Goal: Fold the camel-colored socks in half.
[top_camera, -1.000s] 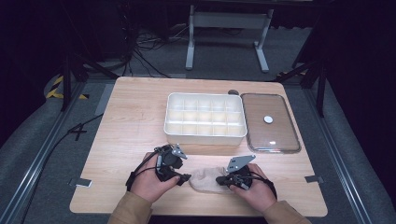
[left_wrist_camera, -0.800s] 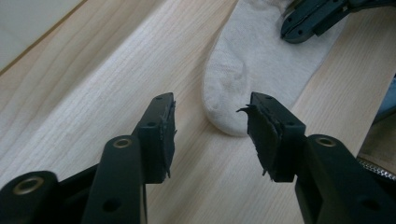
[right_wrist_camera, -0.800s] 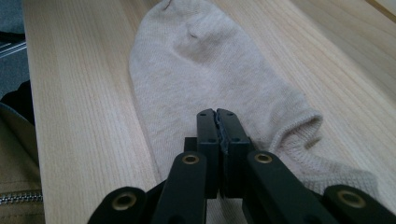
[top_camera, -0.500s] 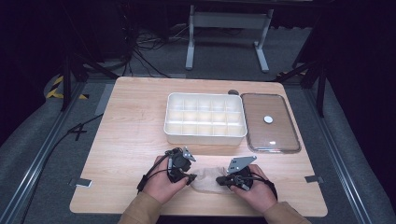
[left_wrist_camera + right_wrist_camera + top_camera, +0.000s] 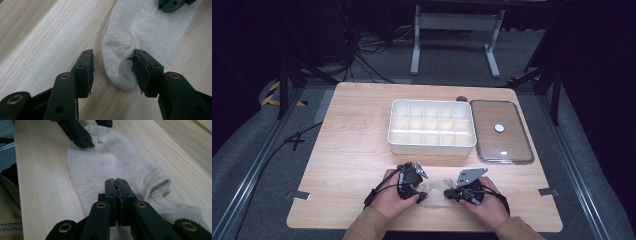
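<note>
Now we have a beige sock (image 5: pixel 435 192) lying flat on the desk (image 5: pixel 352 150) at 6 o'clock, near edge, between both hands. Our left gripper (image 5: pixel 113 71) is spread, jaws straddling the toe end; one pad (image 5: pixel 140 72) touches the fabric, the other sits over bare wood. Our right gripper (image 5: pixel 116 195) is pressed together over the sock's middle near the cuff; whether it pinches cloth or only presses down, we cannot tell.

The divided tray (image 5: pixel 432 127) sits at 12 o'clock, its clear lid (image 5: pixel 501 131) at 2 o'clock, both well apart from the sock.

Risks, as we judge them: closing the left gripper may catch only one layer or slide off the toe, since one jaw is off the fabric. If the right holds nothing, any pull would drag the sock rather than stretch it.
</note>
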The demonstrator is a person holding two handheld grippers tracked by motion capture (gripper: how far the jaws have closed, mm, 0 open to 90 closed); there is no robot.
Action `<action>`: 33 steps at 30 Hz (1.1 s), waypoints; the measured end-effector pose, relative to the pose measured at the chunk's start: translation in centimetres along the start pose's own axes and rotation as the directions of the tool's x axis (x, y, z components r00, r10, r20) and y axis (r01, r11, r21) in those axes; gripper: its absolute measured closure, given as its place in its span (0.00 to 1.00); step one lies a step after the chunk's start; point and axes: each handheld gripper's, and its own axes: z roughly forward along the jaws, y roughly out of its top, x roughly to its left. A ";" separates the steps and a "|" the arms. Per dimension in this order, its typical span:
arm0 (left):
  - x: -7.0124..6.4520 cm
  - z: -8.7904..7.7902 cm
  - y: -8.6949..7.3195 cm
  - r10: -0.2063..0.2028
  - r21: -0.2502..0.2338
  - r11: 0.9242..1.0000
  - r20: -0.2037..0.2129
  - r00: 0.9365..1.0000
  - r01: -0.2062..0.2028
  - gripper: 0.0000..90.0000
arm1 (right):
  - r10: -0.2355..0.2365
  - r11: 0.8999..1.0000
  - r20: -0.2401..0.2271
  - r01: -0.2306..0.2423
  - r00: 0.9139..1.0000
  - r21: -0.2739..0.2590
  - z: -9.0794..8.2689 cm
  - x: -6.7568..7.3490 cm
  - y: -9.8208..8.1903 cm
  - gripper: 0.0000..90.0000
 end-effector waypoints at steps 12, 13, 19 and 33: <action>-0.5 0.1 0.0 -0.012 -0.010 1.000 0.037 0.999 0.012 0.87 | -0.010 1.000 0.014 0.010 1.000 -0.022 -0.9 0.1 -0.1 0.94; -0.4 0.1 0.0 -0.013 -0.013 1.000 0.043 0.999 0.014 0.88 | -0.002 0.999 0.017 0.003 1.000 -0.035 -1.4 0.0 -0.1 0.94; 0.0 -0.1 0.1 -0.019 0.013 1.000 0.070 0.997 0.018 0.90 | 0.053 0.998 0.065 -0.051 0.996 -0.028 -4.1 -1.4 -1.1 0.97; 0.7 -1.7 0.2 -0.053 0.032 0.998 0.093 0.994 0.050 0.90 | 0.081 0.992 0.065 -0.086 0.995 0.093 -3.7 -1.4 -2.1 0.99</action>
